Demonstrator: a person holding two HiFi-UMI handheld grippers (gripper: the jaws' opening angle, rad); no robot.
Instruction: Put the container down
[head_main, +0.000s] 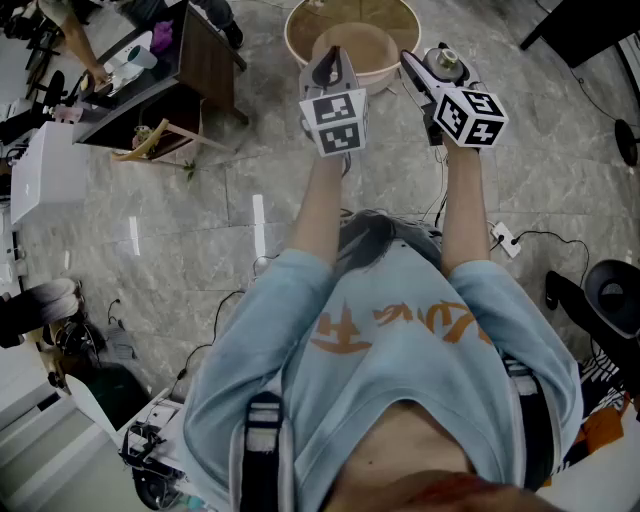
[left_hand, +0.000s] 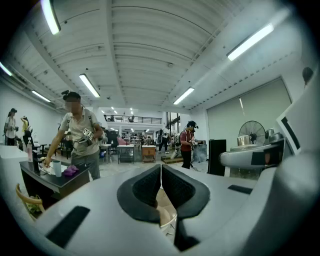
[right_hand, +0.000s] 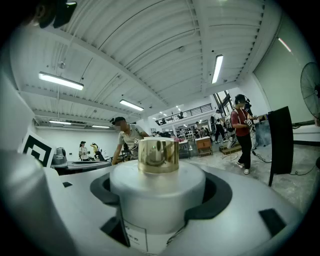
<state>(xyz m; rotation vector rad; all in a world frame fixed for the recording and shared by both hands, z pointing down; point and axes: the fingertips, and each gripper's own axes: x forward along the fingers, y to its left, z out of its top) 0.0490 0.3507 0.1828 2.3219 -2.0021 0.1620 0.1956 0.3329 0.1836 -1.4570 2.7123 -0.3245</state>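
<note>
A pale grey container (right_hand: 157, 200) with a shiny gold cap (right_hand: 158, 156) sits upright between the dark pads of my right gripper (right_hand: 160, 192), which is shut on it. In the head view the right gripper (head_main: 440, 75) holds the container (head_main: 445, 62) level in the air, beside the rim of a round beige tub (head_main: 300, 35) on the floor. My left gripper (head_main: 333, 60) is held next to it, over the tub. In the left gripper view, the left gripper (left_hand: 161, 187) has its pads pressed together with nothing between them.
A dark desk (head_main: 200, 60) with small items stands at the upper left, a person's hand on it. Cables and a power strip (head_main: 505, 240) lie on the stone floor. A black chair (head_main: 600, 295) is at right. People (left_hand: 80, 135) and a fan (left_hand: 252, 132) stand farther off.
</note>
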